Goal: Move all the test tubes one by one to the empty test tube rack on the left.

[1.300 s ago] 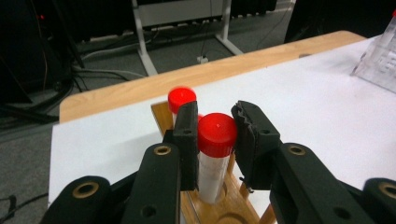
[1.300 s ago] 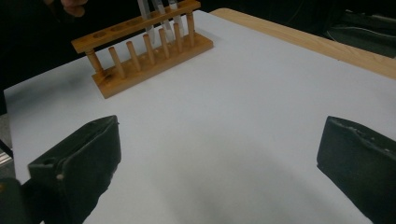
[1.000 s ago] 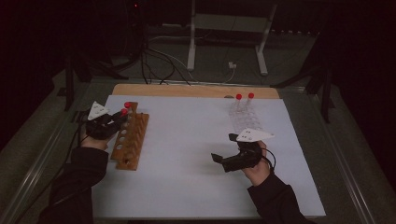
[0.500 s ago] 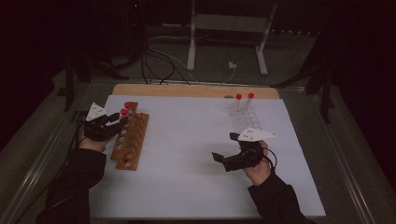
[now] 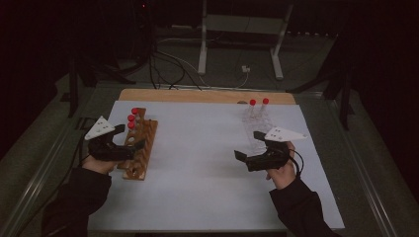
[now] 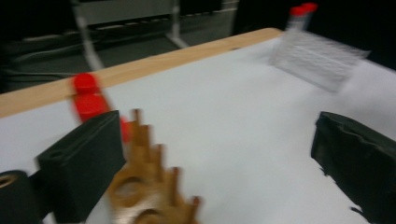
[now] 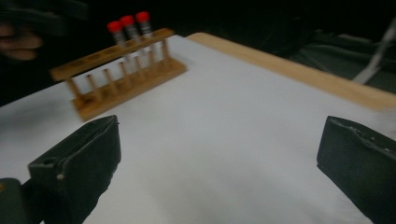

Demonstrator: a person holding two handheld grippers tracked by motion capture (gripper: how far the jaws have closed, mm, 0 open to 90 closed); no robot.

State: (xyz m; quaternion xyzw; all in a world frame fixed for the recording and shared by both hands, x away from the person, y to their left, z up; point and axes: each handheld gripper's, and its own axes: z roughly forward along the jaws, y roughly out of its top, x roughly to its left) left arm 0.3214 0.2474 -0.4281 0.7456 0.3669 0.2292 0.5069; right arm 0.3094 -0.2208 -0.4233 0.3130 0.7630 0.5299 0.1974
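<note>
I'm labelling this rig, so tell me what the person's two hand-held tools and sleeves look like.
Each tool, left tool and right tool, has a black body with two blocky black jaws. A pale grey three-cornered plate with small dark dots sits on top of each. A thin black cable loops from the right one. Both forearms wear dark sleeves.
</note>
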